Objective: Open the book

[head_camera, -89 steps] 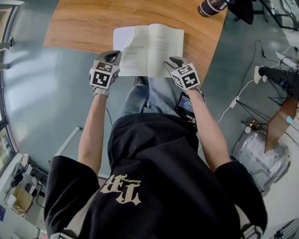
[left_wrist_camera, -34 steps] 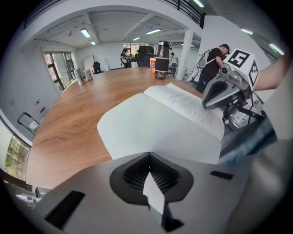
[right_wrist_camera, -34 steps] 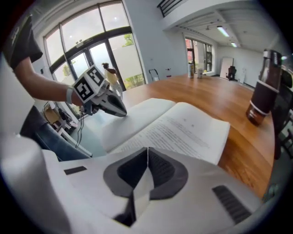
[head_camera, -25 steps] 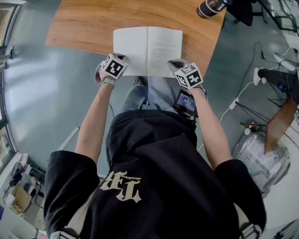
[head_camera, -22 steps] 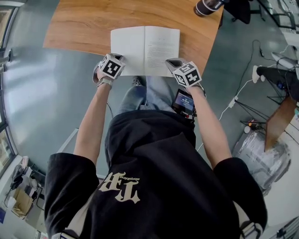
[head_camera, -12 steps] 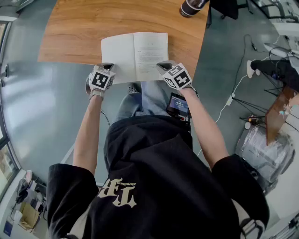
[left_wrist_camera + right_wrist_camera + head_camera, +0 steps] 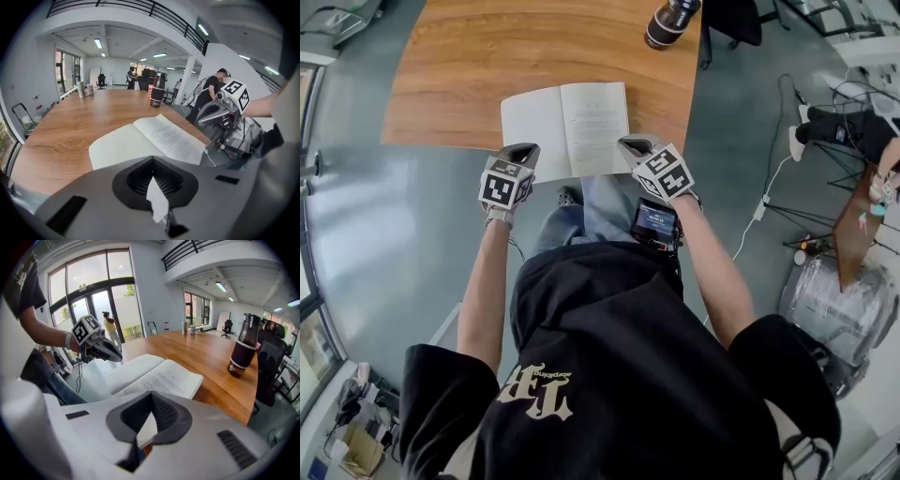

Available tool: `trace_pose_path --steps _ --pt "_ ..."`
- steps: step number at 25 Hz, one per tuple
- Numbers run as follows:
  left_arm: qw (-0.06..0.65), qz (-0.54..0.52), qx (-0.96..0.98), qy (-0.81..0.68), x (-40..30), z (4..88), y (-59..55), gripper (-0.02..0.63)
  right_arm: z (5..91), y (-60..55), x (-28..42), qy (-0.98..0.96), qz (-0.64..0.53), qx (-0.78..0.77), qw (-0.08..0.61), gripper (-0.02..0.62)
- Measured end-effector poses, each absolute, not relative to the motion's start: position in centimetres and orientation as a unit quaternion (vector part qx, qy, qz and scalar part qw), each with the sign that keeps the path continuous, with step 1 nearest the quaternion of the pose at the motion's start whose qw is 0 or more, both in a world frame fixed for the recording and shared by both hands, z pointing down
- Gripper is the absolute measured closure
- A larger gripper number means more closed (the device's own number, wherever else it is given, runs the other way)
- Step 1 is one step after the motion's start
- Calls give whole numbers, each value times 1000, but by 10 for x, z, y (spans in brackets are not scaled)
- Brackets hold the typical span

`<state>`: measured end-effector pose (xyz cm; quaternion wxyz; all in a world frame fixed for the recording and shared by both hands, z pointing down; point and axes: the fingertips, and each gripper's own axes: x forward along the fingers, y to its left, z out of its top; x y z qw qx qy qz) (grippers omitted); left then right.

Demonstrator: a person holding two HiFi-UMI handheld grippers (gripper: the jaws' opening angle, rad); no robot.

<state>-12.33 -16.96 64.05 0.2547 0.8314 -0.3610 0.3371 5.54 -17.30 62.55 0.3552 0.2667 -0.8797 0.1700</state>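
Wood table (image 7: 450,84), grey office floor around it. Book (image 7: 567,129) lies open and flat at the near edge, pages up. Left gripper (image 7: 523,151) and right gripper (image 7: 634,144) are both clenched and empty, hovering by its near corners. Judgement: the opening looks done. Draw clear upward, not across the pages, so none flip back.

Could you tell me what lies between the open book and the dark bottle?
Nothing: only bare wooden table separates the book from the bottle, clearest in the right gripper view.
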Motion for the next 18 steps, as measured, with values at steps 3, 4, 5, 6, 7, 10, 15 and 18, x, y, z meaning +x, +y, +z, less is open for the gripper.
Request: trace_pose_path --steps 3,4,5,6,7,10,15,18 --pt "247 309 842 -367 -119 617 -168 600 614 -170 61 -882 163 276 345 606" --pt "245 298 846 -369 -118 608 -167 600 610 -169 63 -883 161 279 342 606" --pt "243 287 849 -371 -119 600 -166 600 606 -167 63 -883 159 282 339 606" --pt "241 276 852 -374 -120 592 -165 600 601 -166 63 -884 157 285 335 606" --pt "240 265 854 -377 -121 583 -164 600 596 -165 63 -885 155 288 330 606" --pt "235 235 861 -385 -120 558 -161 600 574 -161 66 -890 145 298 314 606" --pt "224 202 873 -384 -120 530 -150 600 535 -155 75 -894 132 321 284 606" --pt "222 194 877 -379 -123 525 -141 600 511 -155 84 -895 122 338 265 606"
